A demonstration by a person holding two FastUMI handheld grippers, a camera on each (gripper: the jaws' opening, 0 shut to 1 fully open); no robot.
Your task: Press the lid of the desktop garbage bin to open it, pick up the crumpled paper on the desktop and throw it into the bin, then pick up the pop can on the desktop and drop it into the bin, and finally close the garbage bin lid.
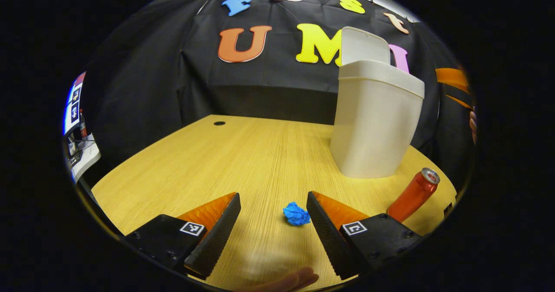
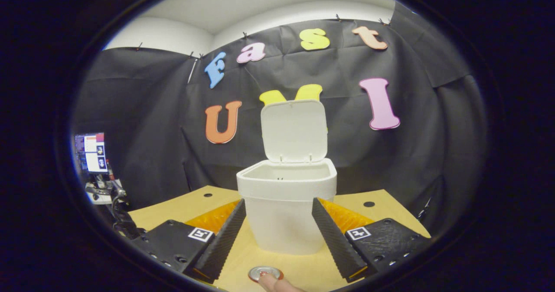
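Observation:
A white bin stands on the wooden desk with its lid raised. The crumpled blue paper lies on the desk between the fingers of my left gripper, close to the right-hand finger and untouched; that gripper is open. A red pop can stands upright to the right of the paper, in front of the bin. In the right gripper view, my right gripper is open and faces the bin, whose lid stands upright. The can's top shows just below, between the fingers.
A person's fingertip shows at the bottom of the left gripper view, and another touches the can's top. A hand is at the far right edge. A screen and clutter sit beyond the desk's left side. Cable holes mark the desk.

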